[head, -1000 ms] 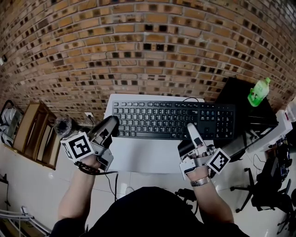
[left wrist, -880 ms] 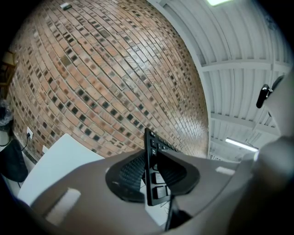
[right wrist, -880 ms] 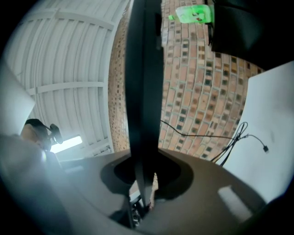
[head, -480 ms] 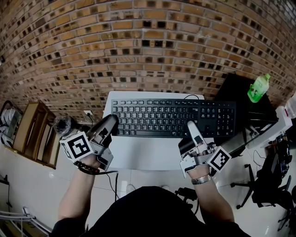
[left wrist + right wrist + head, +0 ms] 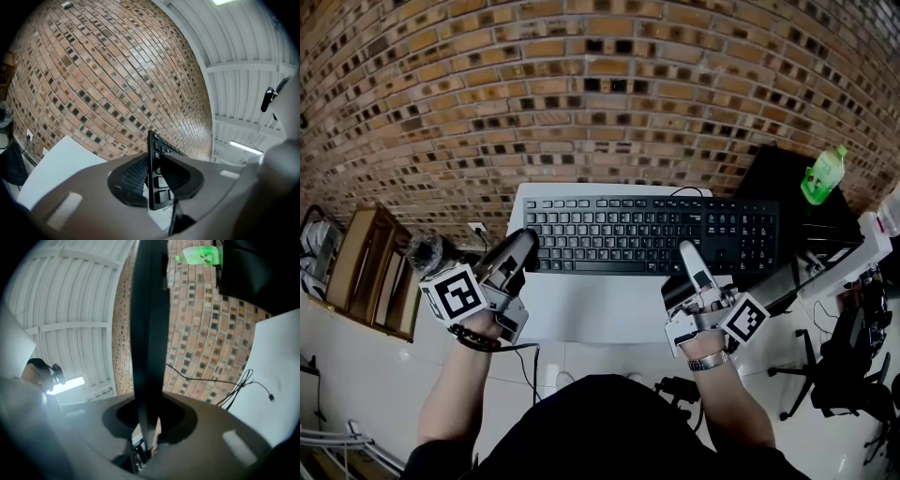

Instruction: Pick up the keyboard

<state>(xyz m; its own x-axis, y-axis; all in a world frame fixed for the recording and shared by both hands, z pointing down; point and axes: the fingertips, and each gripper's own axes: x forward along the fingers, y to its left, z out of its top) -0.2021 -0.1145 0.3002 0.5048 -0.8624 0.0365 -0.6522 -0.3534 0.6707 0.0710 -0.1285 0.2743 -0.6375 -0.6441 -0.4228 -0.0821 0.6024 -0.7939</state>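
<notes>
Black keyboard (image 5: 637, 230) clamped between left gripper (image 5: 523, 244) and right gripper (image 5: 686, 251) jaws; over white table (image 5: 600, 319).

Black full-size keyboard (image 5: 652, 234) w/ numpad is lying roughly level, keys facing up, long axis running left-right. Its left end is sitting between the jaws of the left gripper (image 5: 524, 244), pads pressing top and underside. It is showing edge-on in the left gripper view. Its near long edge, right of centre, is sitting clamped in the right gripper (image 5: 686, 253). The numpad end is extending past that gripper to the right.
</notes>
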